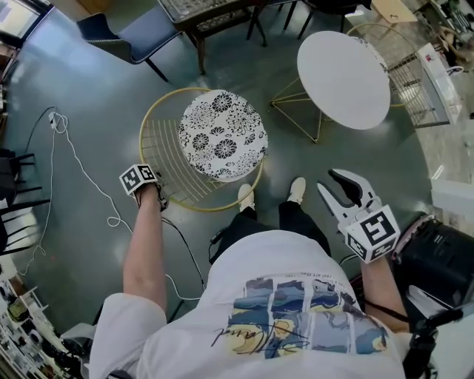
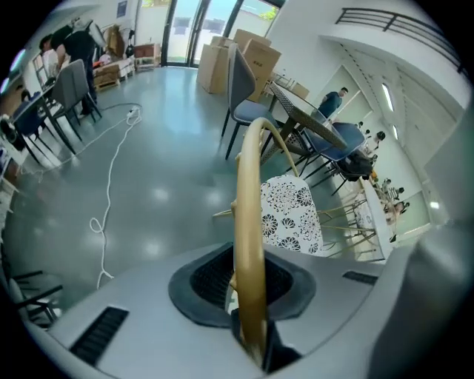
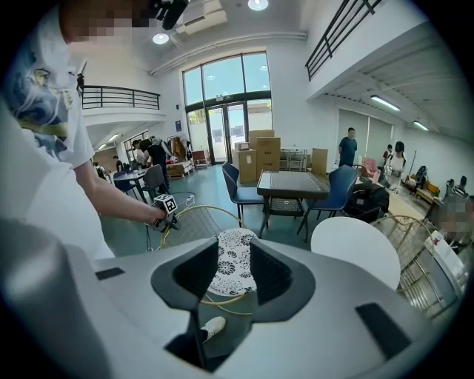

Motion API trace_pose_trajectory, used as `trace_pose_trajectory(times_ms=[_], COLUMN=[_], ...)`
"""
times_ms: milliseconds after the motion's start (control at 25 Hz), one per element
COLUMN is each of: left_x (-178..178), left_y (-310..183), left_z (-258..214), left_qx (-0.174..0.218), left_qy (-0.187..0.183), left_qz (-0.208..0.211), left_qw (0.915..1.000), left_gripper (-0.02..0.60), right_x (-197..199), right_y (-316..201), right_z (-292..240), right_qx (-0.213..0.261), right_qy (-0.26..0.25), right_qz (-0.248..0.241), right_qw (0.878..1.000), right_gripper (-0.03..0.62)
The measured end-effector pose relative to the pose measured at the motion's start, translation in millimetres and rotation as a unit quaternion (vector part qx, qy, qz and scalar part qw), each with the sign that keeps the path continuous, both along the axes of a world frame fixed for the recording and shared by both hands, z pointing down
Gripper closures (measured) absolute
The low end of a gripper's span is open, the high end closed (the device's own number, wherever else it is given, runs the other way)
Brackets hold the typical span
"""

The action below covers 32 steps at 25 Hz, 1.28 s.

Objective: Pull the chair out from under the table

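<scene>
The chair has a round black-and-white floral seat (image 1: pixel 222 135) and a gold wire back with a hoop rim (image 1: pixel 158 118). It stands on the floor to the left of the round white table (image 1: pixel 343 78), with a gap between them. My left gripper (image 1: pixel 157 198) is shut on the hoop's near left part. In the left gripper view the gold rim (image 2: pixel 248 222) runs up from between the closed jaws of this gripper (image 2: pixel 249 300), with the seat (image 2: pixel 290 215) beyond. My right gripper (image 1: pixel 327 180) hangs open in the air, holding nothing. Its own view (image 3: pixel 227 252) looks toward the seat (image 3: pixel 235 280) and table (image 3: pixel 355 248).
A white cable (image 1: pixel 74 159) snakes over the floor at left. A blue chair (image 1: pixel 126 37) and a dark table (image 1: pixel 207 15) stand behind. A wire rack (image 1: pixel 415 81) sits right of the white table, a black bag (image 1: pixel 444 255) near my right side. The person's shoes (image 1: pixel 246 196) touch the hoop's front.
</scene>
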<state>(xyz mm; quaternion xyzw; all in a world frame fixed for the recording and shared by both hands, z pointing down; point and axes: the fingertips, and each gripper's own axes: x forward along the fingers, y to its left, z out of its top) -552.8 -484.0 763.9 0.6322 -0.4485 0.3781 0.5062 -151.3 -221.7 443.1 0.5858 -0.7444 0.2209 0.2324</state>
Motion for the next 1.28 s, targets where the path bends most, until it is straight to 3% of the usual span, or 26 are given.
trace_pose_trajectory(times_ms=[280,480,560,760,920,1040,1200,1280], left_x=[-8,-9,3,80,162,218,281,307], left_y=[3,25,46,135,226,302,388,424], left_z=[-31,-92,-124,-207,-266,-302,-334,-350], left_qx=[0.077,0.188,0.238,0.327,0.363,0.371,0.380,0.385], left_qy=[-0.073,-0.147,-0.149,-0.056,0.032,0.087,0.099,0.145], left_qz=[0.028,0.025,0.015,0.023,0.083,0.137,0.244,0.287], left_qw=[0.9940,0.9707,0.9598,0.9430,0.9276,0.9146,0.8864,0.8648], left_gripper=[0.489,0.479,0.478,0.479,0.483,0.544,0.569,0.569], right_x=[13,40,52,77,87,85,74,67], right_y=[21,47,63,109,142,169,194,203], right_z=[-9,-13,-15,-13,-15,-21,-15,-13], right_qx=[0.008,0.026,0.035,0.050,0.060,0.065,0.046,0.043], right_qy=[0.003,-0.006,-0.013,-0.028,-0.029,-0.040,-0.051,-0.056], right_qz=[-0.017,-0.039,-0.054,-0.103,-0.159,-0.201,-0.254,-0.267], right_qw=[1.000,0.999,0.998,0.993,0.985,0.977,0.965,0.961], right_gripper=[0.457,0.457,0.459,0.461,0.485,0.503,0.514,0.523])
